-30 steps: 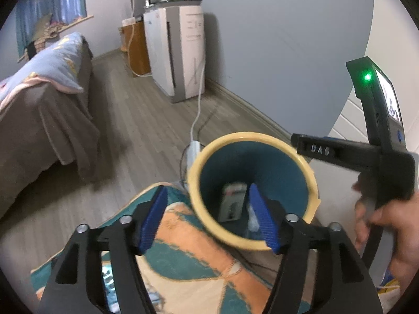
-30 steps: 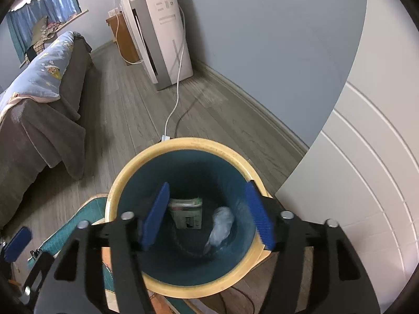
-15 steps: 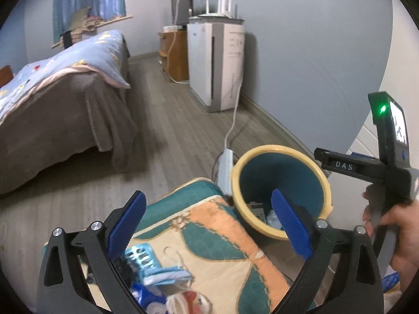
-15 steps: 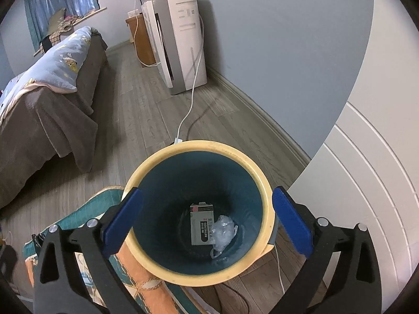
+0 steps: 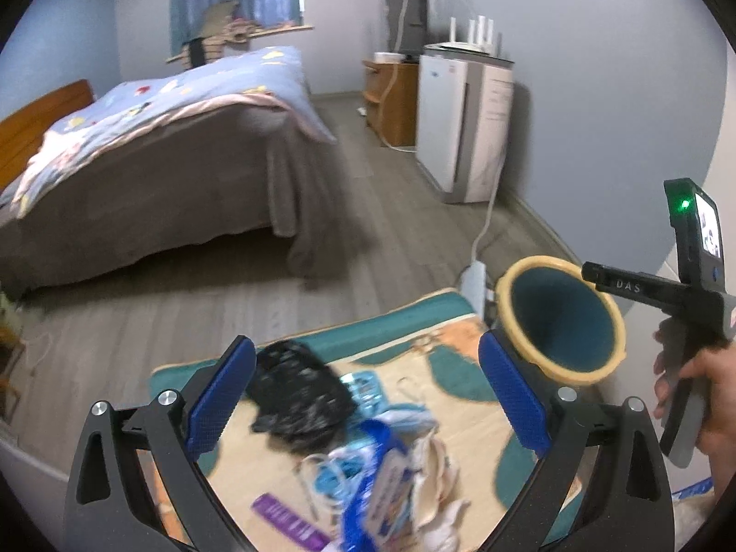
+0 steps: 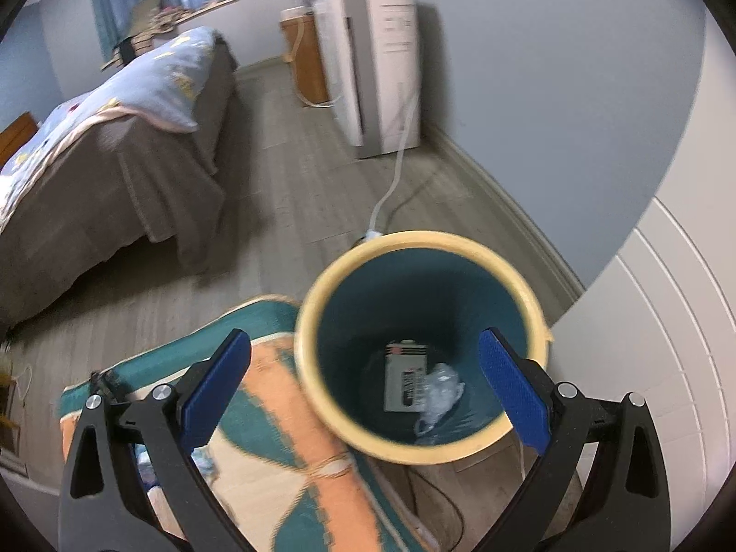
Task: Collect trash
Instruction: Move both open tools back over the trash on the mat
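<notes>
- Two grippers gape wide, jaws just opened, nothing between: left gripper (image 5: 368,395) over the rug's litter pile (image 5: 368,451).
- Right gripper (image 6: 363,386) above the bin (image 6: 425,349); carton (image 6: 405,377) and wrapper (image 6: 439,393) lie inside, bin at two o'clock from the litter.

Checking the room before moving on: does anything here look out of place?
Yes. Litter lies loose on the rug: a crumpled black bag, a blue wrapper and a purple strip. The bin holds only a small box and clear plastic.
</notes>
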`<state>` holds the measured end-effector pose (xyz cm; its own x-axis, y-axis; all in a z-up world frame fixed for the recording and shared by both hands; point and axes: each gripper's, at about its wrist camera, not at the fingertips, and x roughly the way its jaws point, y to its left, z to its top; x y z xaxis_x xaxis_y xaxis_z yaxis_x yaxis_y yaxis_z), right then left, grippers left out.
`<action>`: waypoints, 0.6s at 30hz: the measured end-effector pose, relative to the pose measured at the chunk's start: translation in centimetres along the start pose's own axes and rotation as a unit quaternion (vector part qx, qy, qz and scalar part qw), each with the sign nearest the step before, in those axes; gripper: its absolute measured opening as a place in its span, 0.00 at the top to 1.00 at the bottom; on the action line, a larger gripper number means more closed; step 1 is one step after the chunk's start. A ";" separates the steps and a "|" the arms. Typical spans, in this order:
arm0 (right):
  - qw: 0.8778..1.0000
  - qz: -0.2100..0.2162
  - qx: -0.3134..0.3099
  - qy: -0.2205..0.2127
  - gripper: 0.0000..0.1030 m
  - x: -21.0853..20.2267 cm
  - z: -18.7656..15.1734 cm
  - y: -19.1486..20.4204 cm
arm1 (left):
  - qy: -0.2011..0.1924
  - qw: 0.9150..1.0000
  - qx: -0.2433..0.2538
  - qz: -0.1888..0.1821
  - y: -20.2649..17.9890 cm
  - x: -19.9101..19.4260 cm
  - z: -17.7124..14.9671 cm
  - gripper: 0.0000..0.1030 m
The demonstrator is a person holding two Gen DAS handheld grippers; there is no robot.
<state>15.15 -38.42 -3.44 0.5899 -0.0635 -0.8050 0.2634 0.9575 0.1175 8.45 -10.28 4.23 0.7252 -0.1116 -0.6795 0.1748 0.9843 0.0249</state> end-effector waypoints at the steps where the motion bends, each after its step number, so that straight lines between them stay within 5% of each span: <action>1: 1.000 0.002 -0.012 0.000 0.06 -0.4 -0.3 1.0 | -0.002 1.000 -0.001 0.006 0.5 -0.4 -0.2 0.06; 18: 0.986 0.034 -0.158 0.029 0.06 -4.1 -7.9 10.5 | 0.046 0.991 -0.087 0.091 8.4 -1.2 -9.8 0.06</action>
<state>9.43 -25.89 -3.47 0.5514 0.0121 -0.8342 -0.0328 0.9994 -0.0072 2.55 -0.58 -1.92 0.6689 0.0744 -0.7397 -0.0757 0.9966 0.0317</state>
